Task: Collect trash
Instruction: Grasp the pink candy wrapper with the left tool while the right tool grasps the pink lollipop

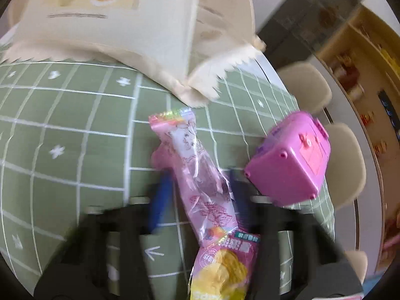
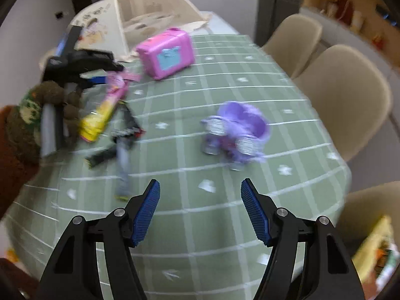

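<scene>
Gripping the pink snack wrapper (image 1: 200, 175) between my left claw (image 1: 197, 195)'s blue pads (image 1: 160, 200), I have the long crinkly packet running up through the jaws, its sealed rainbow-foil end pointing away from me toward the cream paper bag (image 1: 120, 25) and its yellow end hanging back past the fingers toward the camera. From the right wrist view the same wrapper (image 2: 105, 110) slants down and left from the left claw (image 2: 100, 77), pink above, yellow below, lifted above the green grid tablecloth (image 2: 200, 225).

Writing on the packet is mostly unreadable: a line drawing of a figure sits on the clear upper part, pale characters on a teal patch lie near the yellow end, and at the very bottom edge I can make out only the start of a word, something like "Sd". The cream bag carries a printed picture and a blurred line of text I cannot read.

Just right of my left claw lies a pink toy case (image 1: 290, 160), tipped on its side, close to the wrapper but apart from it.

My right claw (image 2: 200, 207) is spread wide and pinches nothing, hovering over bare tablecloth. Ahead of it stands a purple toy stroller (image 2: 235, 132), and to its left a dark flat wrapper (image 2: 120, 137) lies on the cloth, below the raised packet. Beige chairs (image 2: 345, 95) line the table's right side.
</scene>
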